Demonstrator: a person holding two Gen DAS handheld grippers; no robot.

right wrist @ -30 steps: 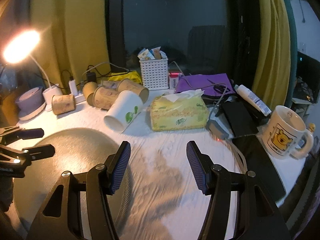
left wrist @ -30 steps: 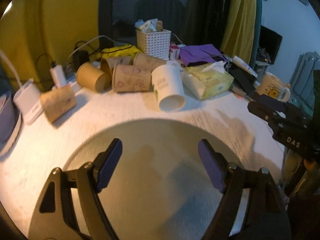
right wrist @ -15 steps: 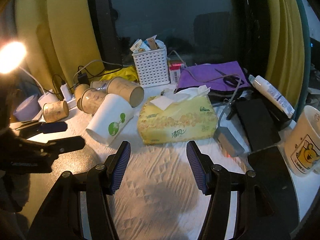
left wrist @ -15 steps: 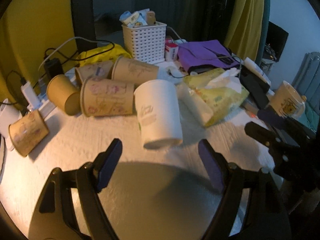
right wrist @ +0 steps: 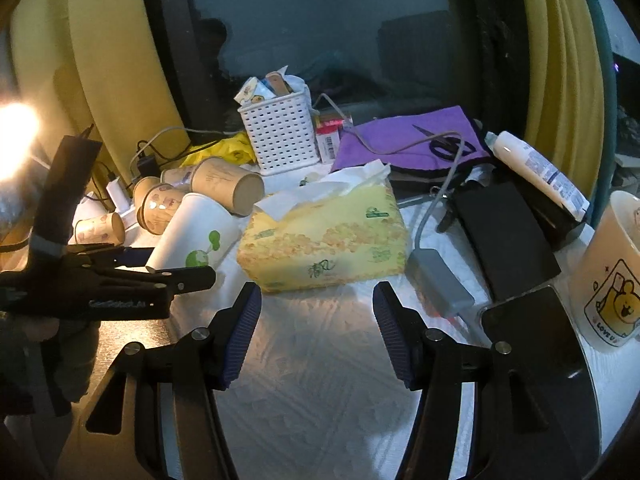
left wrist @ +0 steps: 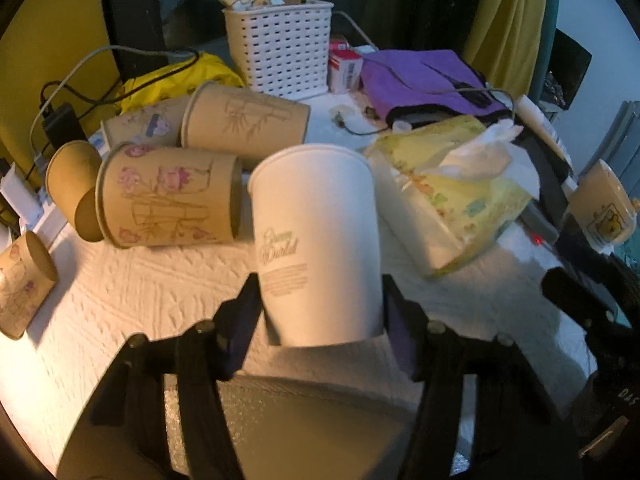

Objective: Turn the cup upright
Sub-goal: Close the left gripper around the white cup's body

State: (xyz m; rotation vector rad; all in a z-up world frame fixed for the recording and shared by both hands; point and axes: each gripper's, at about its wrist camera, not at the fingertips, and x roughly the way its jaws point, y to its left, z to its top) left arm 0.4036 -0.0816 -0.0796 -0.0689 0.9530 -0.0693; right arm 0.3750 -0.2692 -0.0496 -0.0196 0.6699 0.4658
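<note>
A white paper cup (left wrist: 318,240) lies on its side on the white table, its mouth toward me. It also shows in the right wrist view (right wrist: 192,236). My left gripper (left wrist: 320,322) is open, with one finger on each side of the cup's mouth end; I cannot tell if the pads touch it. My right gripper (right wrist: 316,332) is open and empty above bare table in front of the tissue pack. The left gripper shows from the side in the right wrist view (right wrist: 176,276).
Several brown paper cups (left wrist: 168,196) lie on their sides left of and behind the white cup. A yellow tissue pack (left wrist: 452,196) lies just right of it. A white basket (left wrist: 280,48), purple cloth (left wrist: 420,76), mug (right wrist: 608,272), phone (right wrist: 532,328) and grey round mat (left wrist: 312,424) are around.
My left gripper has moved forward, and its fingers now stand on either side of the white cup. My right gripper has moved forward toward the tissue pack and stays open.
</note>
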